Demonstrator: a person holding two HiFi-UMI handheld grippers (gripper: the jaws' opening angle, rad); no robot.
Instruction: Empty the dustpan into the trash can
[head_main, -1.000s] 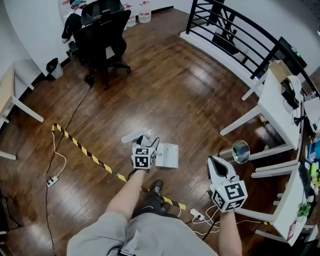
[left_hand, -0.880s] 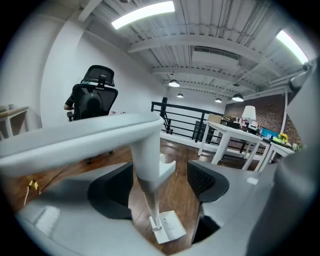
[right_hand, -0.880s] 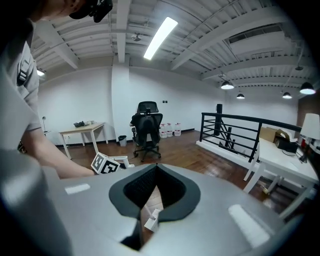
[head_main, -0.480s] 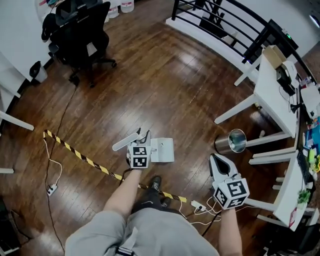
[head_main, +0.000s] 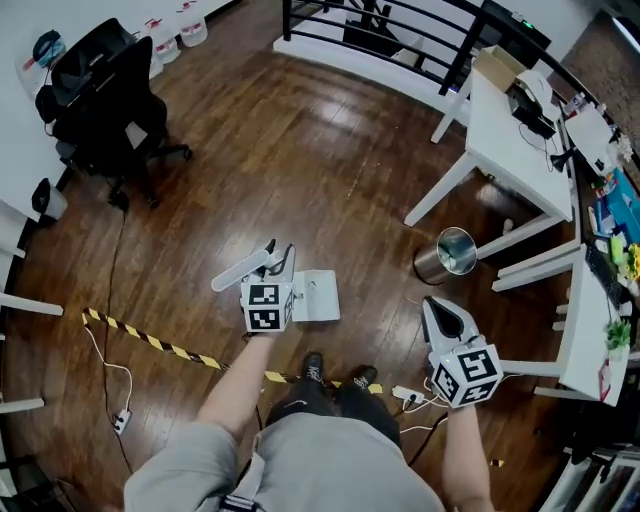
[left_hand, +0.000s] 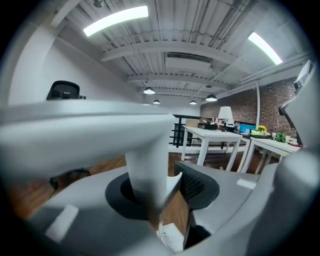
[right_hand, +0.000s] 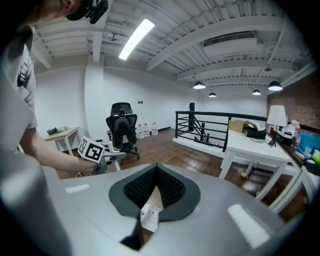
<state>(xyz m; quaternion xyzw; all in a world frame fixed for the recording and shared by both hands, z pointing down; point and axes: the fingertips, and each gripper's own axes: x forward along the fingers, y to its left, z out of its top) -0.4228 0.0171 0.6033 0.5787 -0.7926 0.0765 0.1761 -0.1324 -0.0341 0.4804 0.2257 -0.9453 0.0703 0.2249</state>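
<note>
The white dustpan hangs level just above the wooden floor, and its long handle sticks out to the left. My left gripper has just been closing its jaws and is shut on the handle's white stem, which fills the gap between the pads. The round metal trash can stands open-topped to the right, beside a white desk leg. My right gripper is below the can, empty, with its jaws together at a point. The left gripper's marker cube shows in the right gripper view.
White desks line the right side. A black railing runs along the top, and a black office chair stands at upper left. Yellow-black tape crosses the floor. A power strip and cables lie by my shoes.
The left gripper's jaws closed on the dustpan handle and lifted the dustpan off the floor. Both grippers shifted as the view swung, and the trash can now sits nearer the right gripper.
</note>
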